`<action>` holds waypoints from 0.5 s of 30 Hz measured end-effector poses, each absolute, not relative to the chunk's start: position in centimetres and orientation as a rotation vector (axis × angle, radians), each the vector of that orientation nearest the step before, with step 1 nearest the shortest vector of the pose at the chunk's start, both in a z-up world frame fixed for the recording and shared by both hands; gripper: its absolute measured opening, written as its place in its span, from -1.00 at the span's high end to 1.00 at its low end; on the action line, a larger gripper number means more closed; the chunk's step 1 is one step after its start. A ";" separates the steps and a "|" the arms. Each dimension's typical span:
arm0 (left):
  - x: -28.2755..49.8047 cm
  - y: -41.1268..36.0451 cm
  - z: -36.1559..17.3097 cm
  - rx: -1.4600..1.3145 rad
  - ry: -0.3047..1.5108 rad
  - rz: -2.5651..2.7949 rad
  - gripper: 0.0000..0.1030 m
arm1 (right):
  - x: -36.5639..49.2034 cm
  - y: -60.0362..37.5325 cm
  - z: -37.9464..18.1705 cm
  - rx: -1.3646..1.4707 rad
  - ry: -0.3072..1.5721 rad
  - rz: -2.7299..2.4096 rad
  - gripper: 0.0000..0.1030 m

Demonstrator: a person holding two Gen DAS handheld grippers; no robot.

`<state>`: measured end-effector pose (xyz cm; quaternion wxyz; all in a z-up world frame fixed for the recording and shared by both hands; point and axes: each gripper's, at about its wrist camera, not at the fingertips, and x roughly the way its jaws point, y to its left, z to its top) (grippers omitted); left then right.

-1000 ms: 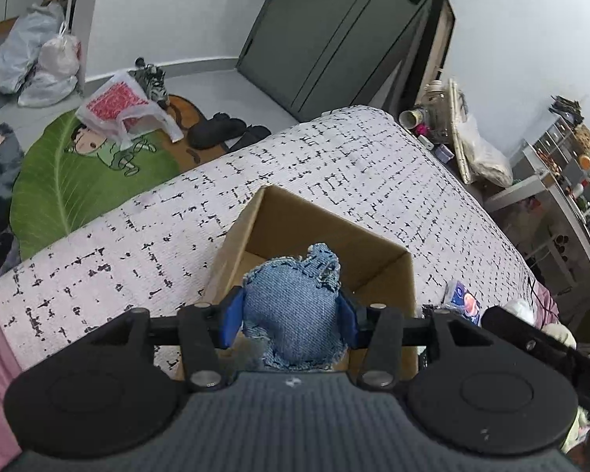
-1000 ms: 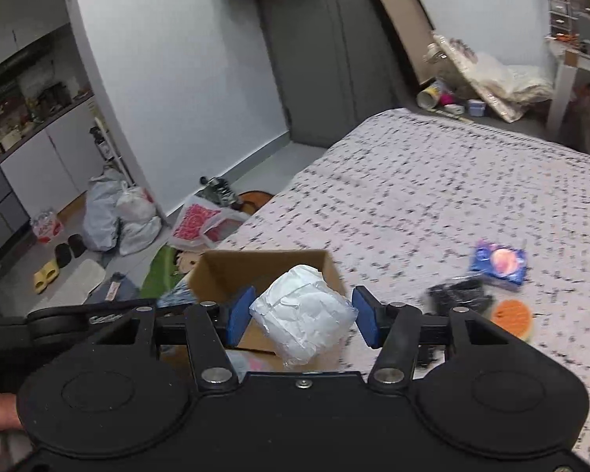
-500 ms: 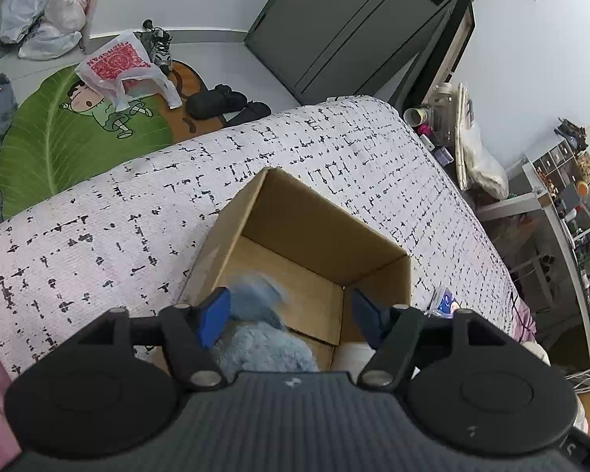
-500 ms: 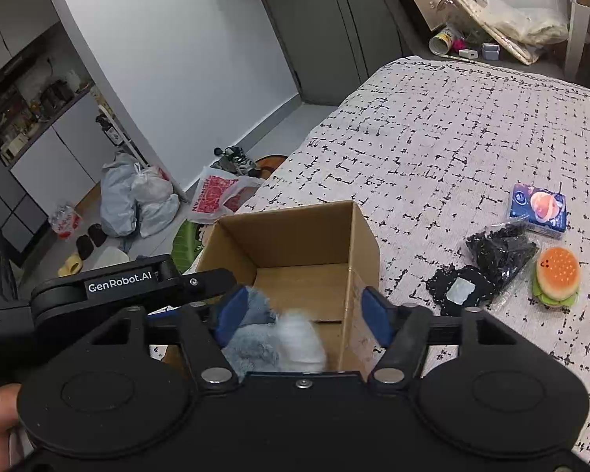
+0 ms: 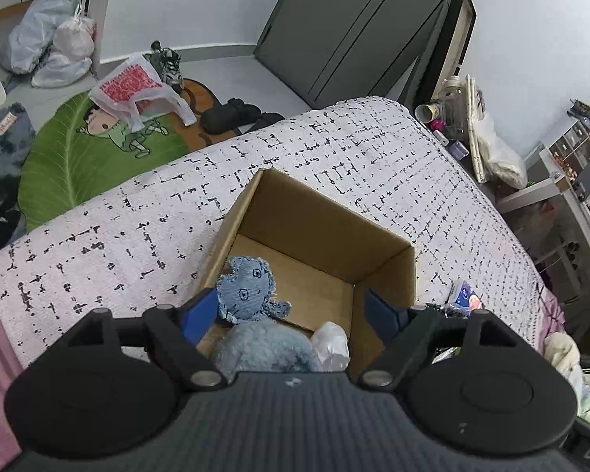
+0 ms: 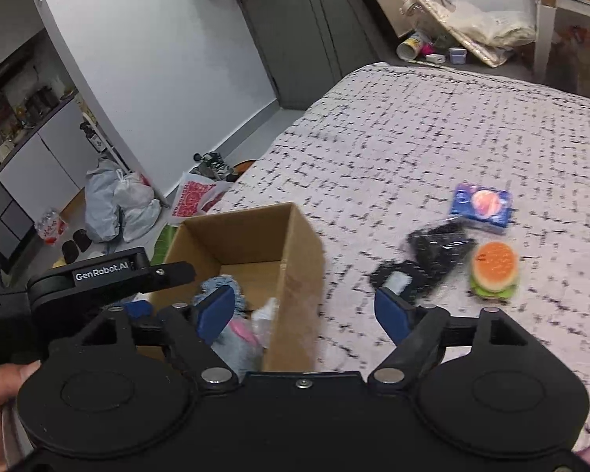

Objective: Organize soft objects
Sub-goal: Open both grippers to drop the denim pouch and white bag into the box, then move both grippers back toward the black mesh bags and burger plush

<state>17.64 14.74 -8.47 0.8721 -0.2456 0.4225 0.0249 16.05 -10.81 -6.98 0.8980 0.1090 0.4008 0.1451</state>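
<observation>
An open cardboard box (image 5: 326,232) stands on the white black-flecked bedspread; it also shows in the right wrist view (image 6: 295,236). Inside lie a blue denim toy (image 5: 247,289), a fluffy blue plush (image 5: 263,348) and a white wrapped bundle (image 5: 330,344). My left gripper (image 5: 291,314) is open and empty above the box's near edge. My right gripper (image 6: 305,312) is open and empty over the box's right wall. A burger toy (image 6: 493,269), a black packet (image 6: 428,255) and a blue packet (image 6: 482,204) lie on the bed to the right.
The bed's edge drops to a floor with a green leaf rug (image 5: 86,157), a red-and-white bag (image 5: 131,86), shoes and white sacks (image 5: 51,51). A grey door (image 5: 354,31) and a cluttered shelf (image 5: 578,165) stand beyond the bed. The left gripper's body (image 6: 110,275) shows left of the box.
Both grippers opened and let go: the denim toy and the white bundle dropped into the box. The right gripper has since swung right, toward the items on the bed.
</observation>
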 end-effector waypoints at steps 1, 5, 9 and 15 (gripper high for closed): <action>17.6 14.4 -8.4 -0.504 0.883 0.057 -0.58 | 16.0 -11.3 -6.9 0.222 0.827 0.295 -0.57; 17.3 13.0 -8.1 -0.471 0.876 0.051 -0.59 | 16.0 -13.4 -6.5 0.213 0.819 0.280 -0.63; 17.2 11.4 -7.5 -0.426 0.860 0.043 -0.59 | 16.3 -15.3 -6.3 0.197 0.818 0.271 -0.64; 17.1 8.9 -6.8 -0.355 0.817 0.025 -0.59 | 17.0 -17.7 -6.1 0.162 0.826 0.262 -0.64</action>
